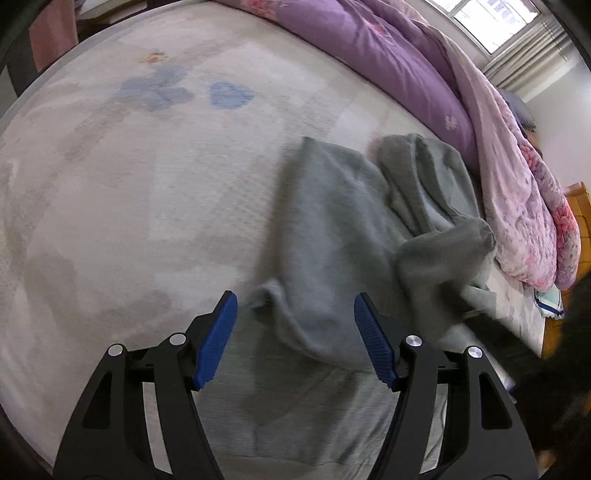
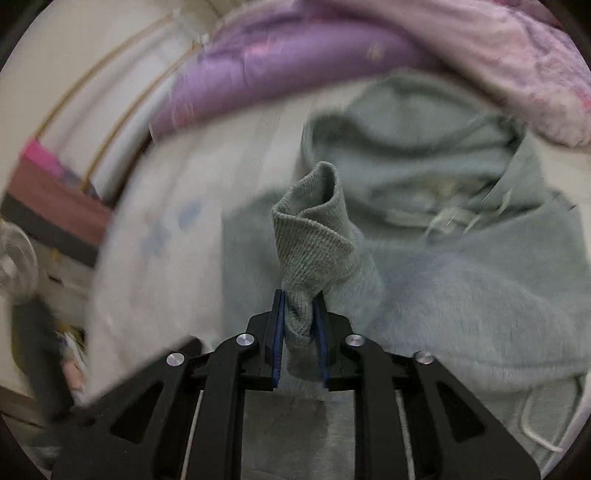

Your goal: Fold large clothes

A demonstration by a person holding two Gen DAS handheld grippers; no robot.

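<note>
A grey-green fleece hoodie (image 1: pixel 332 229) lies rumpled on the bed, its hood (image 1: pixel 424 177) toward the quilts. My left gripper (image 1: pixel 295 299) hangs open just above the hoodie's near edge, with nothing between its blue pads (image 1: pixel 218 339). In the right wrist view, my right gripper (image 2: pixel 299 295) is shut on the ribbed sleeve cuff (image 2: pixel 314 229), which stands up bunched out of the jaws. Beyond it lie the hoodie's body (image 2: pixel 480 277), the hood (image 2: pixel 406 140) and white drawstrings (image 2: pixel 443 218). This view is blurred.
The pale patterned bed sheet (image 1: pixel 129 184) spreads wide to the left of the hoodie. A purple quilt (image 1: pixel 369 48) and a pink floral quilt (image 1: pixel 517 206) are heaped along the far side. A wooden bed frame (image 1: pixel 580 206) and a window (image 1: pixel 491 18) are at the right.
</note>
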